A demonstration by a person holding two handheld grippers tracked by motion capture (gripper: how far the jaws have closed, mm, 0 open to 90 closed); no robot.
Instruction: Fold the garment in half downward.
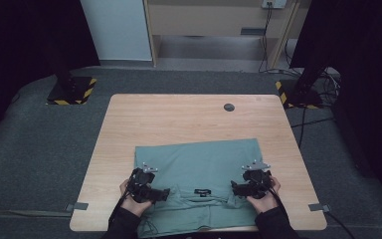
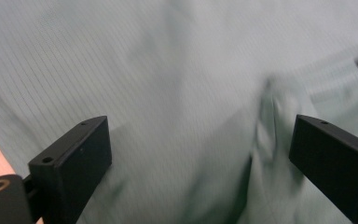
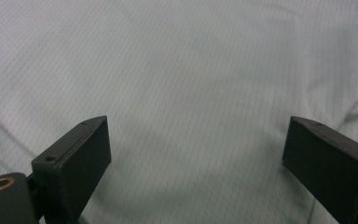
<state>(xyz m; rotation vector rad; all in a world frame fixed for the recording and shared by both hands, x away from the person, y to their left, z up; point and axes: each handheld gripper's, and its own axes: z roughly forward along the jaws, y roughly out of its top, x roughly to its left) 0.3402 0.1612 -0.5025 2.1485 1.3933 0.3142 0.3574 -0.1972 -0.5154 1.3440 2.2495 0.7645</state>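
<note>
A folded grey-green shirt (image 1: 199, 164) lies on the near half of the wooden table (image 1: 179, 117), its collar with a dark label (image 1: 203, 191) toward the person. My left gripper (image 1: 163, 193) rests on the shirt's near left part, pointing right, jaws open over the cloth (image 2: 186, 93) beside a raised fold (image 2: 265, 121). My right gripper (image 1: 235, 188) sits on the near right part, pointing left, jaws open wide above flat fabric (image 3: 191, 93). Nothing is held between either pair of jaws.
A small dark round spot (image 1: 229, 107) marks the table's far side. Grey carpet surrounds the table. Stand bases with yellow-black tape (image 1: 72, 90) (image 1: 298, 94) sit beyond the far corners, with cables (image 1: 323, 82) at the right.
</note>
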